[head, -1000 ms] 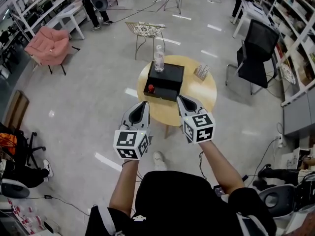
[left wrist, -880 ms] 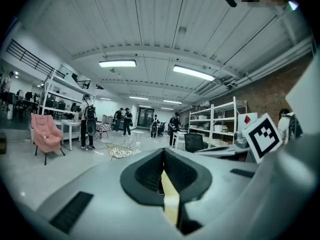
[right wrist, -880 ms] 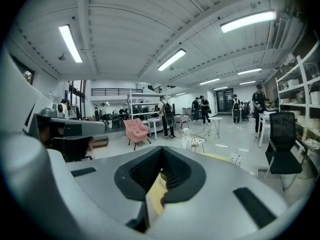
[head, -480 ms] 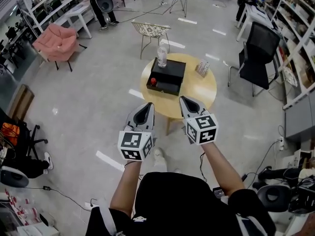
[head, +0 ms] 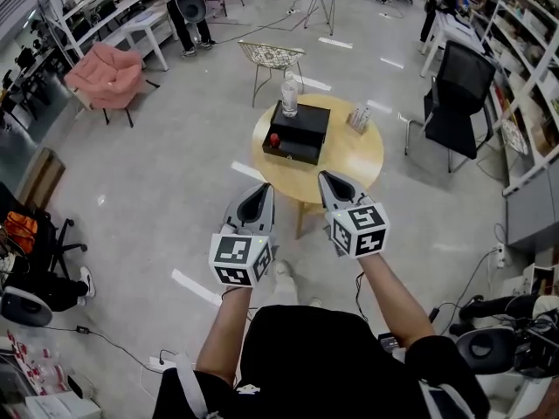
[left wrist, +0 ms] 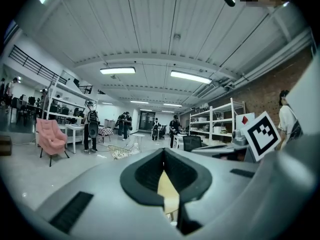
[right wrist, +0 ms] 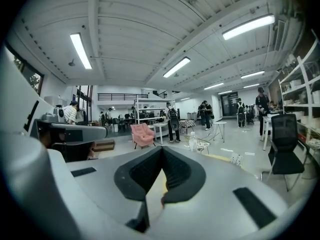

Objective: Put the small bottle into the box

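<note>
- While the table is being faced from well back, the left gripper and the right gripper are being held side by side in the head view, both pinched together and empty. A clear bottle is standing upright at the far edge of the black box. A small red thing is lying on the box's lower near part, too small to be named. This is being judged to fit either a bottle waiting to go in or a red one already lodged there.
- In the left gripper view, the jaws are being shown closed on nothing, with the table's pale top beyond.
- In the right gripper view, the jaws are likewise being shown closed and empty, with the bottle far ahead. Either way, both grippers are best being carried level and clear of the table's rim. Nothing is standing between them and the box; a card stand and a wire chair are sitting close by.
</note>
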### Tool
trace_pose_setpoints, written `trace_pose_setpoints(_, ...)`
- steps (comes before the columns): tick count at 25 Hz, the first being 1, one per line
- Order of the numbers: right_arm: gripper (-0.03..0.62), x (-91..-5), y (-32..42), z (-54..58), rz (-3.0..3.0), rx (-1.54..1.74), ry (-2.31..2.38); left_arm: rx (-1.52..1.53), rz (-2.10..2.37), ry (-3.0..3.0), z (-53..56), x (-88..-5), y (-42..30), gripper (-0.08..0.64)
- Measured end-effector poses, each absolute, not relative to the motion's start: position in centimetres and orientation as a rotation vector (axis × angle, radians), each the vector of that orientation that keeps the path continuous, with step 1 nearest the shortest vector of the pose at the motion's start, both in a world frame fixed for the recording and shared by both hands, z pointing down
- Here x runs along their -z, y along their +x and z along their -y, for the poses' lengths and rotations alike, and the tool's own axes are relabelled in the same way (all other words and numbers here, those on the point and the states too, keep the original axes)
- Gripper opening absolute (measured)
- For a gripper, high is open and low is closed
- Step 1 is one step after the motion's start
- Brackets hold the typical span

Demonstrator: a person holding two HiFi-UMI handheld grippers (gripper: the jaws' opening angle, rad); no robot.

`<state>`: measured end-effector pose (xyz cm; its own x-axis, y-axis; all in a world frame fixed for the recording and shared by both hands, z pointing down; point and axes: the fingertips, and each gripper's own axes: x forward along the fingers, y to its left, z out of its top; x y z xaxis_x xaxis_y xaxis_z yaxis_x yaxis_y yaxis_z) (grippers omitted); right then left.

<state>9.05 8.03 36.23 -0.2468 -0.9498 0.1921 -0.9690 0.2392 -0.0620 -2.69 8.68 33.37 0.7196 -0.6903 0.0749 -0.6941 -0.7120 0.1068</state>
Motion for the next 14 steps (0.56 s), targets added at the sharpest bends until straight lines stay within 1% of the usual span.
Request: trace_pose_setpoints(14, 0.003, -34.9, 8.7, -10.1, 2.415, -0.248, 1.869, -0.007, 1.131, 2.808, -11.1, -32.2, -3.0, 0.012)
